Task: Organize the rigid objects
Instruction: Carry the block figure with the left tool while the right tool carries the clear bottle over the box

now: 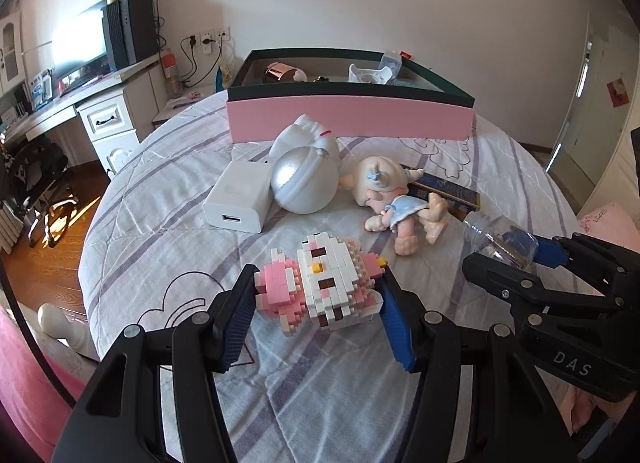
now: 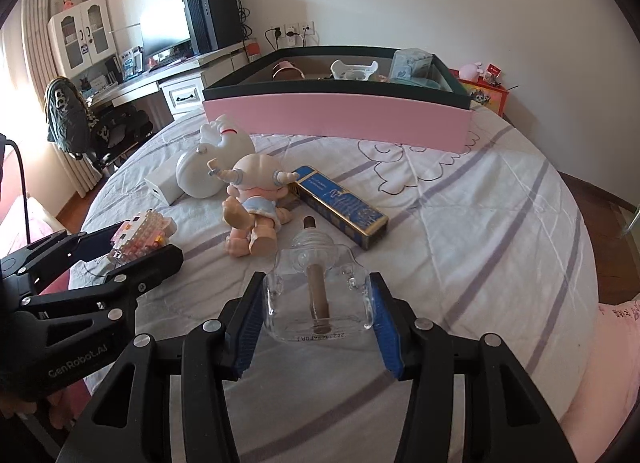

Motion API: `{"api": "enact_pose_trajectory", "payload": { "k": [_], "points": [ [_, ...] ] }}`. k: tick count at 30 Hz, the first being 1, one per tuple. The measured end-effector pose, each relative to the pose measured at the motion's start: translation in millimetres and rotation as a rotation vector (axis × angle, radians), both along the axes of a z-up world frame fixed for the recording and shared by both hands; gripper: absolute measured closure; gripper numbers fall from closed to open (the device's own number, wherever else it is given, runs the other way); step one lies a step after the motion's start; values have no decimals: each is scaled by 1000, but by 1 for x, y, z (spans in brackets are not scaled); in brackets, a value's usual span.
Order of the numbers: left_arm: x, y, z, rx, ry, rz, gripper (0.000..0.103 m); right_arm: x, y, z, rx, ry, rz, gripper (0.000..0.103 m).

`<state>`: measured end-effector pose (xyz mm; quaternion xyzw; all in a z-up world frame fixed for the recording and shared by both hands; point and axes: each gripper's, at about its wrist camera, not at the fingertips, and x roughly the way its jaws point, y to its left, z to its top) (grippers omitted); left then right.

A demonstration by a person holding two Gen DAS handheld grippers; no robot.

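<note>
Left gripper (image 1: pixel 318 295): low centre of the left wrist view, blue pads clenched on either side of the pink-and-white brick figure (image 1: pixel 324 283), which sits between the fingertips above the quilt (image 1: pixel 160 247).
Right gripper (image 2: pixel 318 313): low centre of the right wrist view, pads pressed against both flanks of the clear glass bottle (image 2: pixel 318 295); neck pointing away from the camera, brown stick running down its inside.
Storage box (image 1: pixel 348 119): upper centre, pink front wall, dark rim, several items inside, not identifiable in detail.
White USB charger (image 1: pixel 240 197): centre left, touching the silver-and-white round figure (image 1: pixel 304 179).
Doll (image 1: pixel 394 199): right of the round figure, lying on its side, blue dress, horns on the head.
Blue-and-gold box (image 2: pixel 340 209): centre of the right wrist view, flat on the quilt, one end tucked behind the doll.
Desk (image 1: pixel 60 111): upper left, monitor and speaker on top.
</note>
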<state>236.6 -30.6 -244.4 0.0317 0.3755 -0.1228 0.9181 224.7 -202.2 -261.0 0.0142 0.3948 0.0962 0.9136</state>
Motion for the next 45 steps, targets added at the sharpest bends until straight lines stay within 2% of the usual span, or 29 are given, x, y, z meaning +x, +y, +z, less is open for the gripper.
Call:
{"api": "enact_pose_trajectory", "payload": {
  "k": [6,17,27,36,45],
  "points": [
    [-17,-7,27,-14,-92,-2,44,-12,-7,19,19,-75,-28,52],
    [-52,-6,99,0,-322,41,44,-40,-3,94,53,-312,-34,52],
    [-82,-3,150,25,-488,90,44,-68,2,146,47,-461,-40,52],
    [-90,5,164,29,-529,124,44,-73,9,161,55,-498,-19,52],
    [-71,5,161,35,-519,138,44,-52,13,160,53,-493,3,52]
  ]
}}
